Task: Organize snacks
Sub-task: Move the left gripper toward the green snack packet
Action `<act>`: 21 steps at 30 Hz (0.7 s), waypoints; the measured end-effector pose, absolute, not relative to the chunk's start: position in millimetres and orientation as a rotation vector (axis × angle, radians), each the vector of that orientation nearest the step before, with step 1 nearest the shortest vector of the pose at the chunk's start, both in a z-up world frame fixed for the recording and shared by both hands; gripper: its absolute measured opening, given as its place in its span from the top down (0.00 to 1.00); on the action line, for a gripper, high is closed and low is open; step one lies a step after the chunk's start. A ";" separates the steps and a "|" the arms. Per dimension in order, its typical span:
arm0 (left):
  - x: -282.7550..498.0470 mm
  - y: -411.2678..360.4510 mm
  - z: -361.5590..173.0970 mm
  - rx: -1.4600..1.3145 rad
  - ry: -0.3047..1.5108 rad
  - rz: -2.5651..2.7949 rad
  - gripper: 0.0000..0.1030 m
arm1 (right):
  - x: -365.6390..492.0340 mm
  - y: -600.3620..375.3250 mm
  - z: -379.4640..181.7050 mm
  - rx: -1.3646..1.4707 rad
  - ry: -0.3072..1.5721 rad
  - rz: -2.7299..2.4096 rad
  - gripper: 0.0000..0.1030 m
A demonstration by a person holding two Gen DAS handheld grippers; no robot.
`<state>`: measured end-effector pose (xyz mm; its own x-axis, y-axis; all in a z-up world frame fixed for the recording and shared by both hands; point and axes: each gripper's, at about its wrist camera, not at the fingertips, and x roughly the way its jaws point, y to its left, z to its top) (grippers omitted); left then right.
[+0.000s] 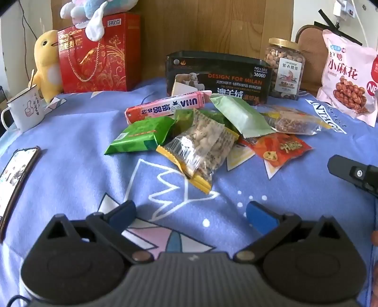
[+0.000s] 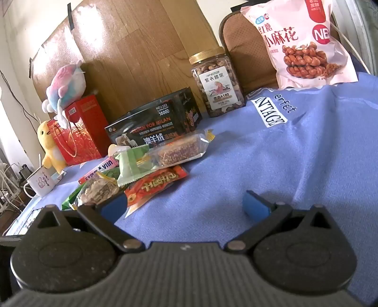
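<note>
Far left on the blue cloth (image 1: 70, 146): phone (image 1: 16, 174) lying flat at the edge, white mug (image 1: 26, 108) behind it. Behind the mug, yellow duck plush (image 1: 46, 63) leaning on the red gift box (image 1: 99, 54), with a pastel plush (image 1: 94, 11) perched on top.

Centre, a loose heap of snacks: pink candy stick (image 1: 165, 106) at the back, dark green pack (image 1: 141, 135) at the front left, clear cracker pack (image 1: 200, 151) with yellow ends overlapping it, pale green pack (image 1: 238, 115) lying across the top. Right of these, clear grain bar (image 1: 295, 122) and red pack (image 1: 278, 147) flat on the cloth. Black box (image 1: 217, 75) standing directly behind the heap.

Further right, nut jar (image 1: 284, 68) upright beside the box, and at the far right a pink bag (image 1: 349, 75) propped upright.

Left gripper (image 1: 190, 216) near the heap's front, fingers spread wide, holding nothing. Right gripper (image 2: 185, 207) to the right of the heap, fingers likewise apart and empty, left fingertip just beside the red pack.
</note>
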<state>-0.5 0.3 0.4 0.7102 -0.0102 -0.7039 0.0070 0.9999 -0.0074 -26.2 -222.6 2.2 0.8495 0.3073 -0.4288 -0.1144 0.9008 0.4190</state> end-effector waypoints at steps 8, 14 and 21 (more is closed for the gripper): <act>-16.9 14.8 1.0 -0.053 0.699 -0.085 0.00 | -26.1 -224.8 2.0 0.401 0.509 0.231 0.00; -24.2 13.6 2.0 -0.017 0.682 -0.126 0.00 | -26.0 -222.2 2.4 0.387 0.512 0.227 0.00; -28.5 28.1 1.1 -0.097 0.647 -0.179 0.00 | -24.4 -221.8 3.7 0.378 0.516 0.224 0.00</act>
